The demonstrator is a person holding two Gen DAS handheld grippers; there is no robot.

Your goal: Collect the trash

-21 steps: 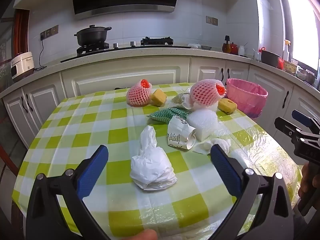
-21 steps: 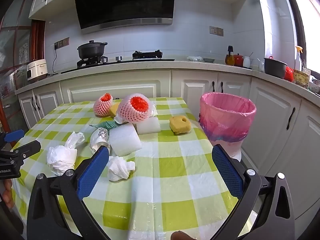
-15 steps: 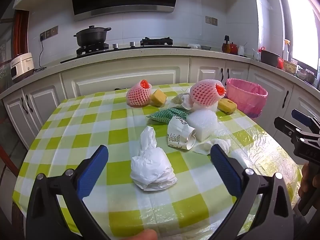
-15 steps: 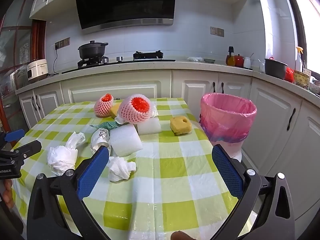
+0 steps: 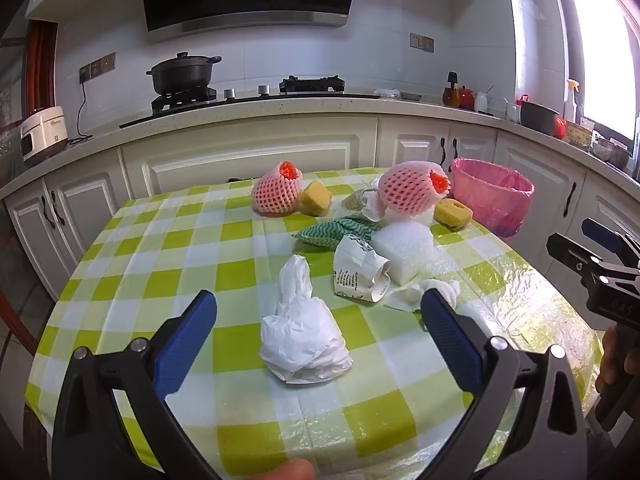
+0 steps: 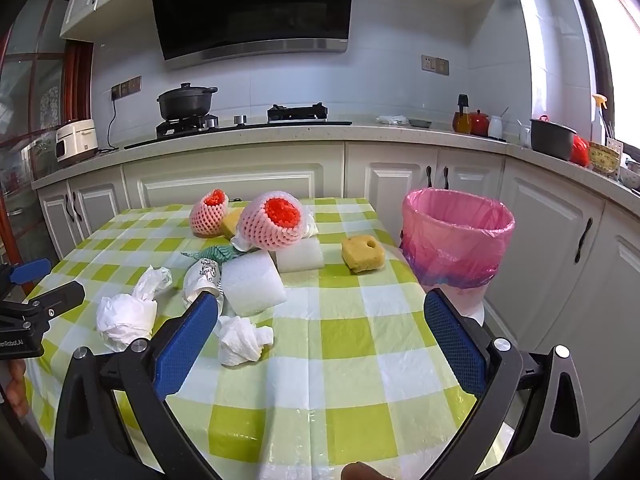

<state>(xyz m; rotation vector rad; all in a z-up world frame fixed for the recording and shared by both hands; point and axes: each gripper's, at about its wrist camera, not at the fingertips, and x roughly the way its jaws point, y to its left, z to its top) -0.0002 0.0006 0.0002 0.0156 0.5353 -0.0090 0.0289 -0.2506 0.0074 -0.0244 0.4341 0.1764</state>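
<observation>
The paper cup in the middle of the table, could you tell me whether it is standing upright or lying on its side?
On its side. The paper cup lies crumpled on the table, its rim turned sideways against the white foam block.

Right claw (image 6: 320, 320) wide open, crumpled tissue (image 6: 242, 340) on checked table (image 6: 360, 328), pink-lined bin (image 6: 456, 240)

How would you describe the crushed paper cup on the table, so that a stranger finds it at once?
Start at the round table with the green and white checked cloth and look at the heap of rubbish near its middle. The crushed white paper cup with dark print lies on its side against a white foam block. It alone bears printing.
</observation>
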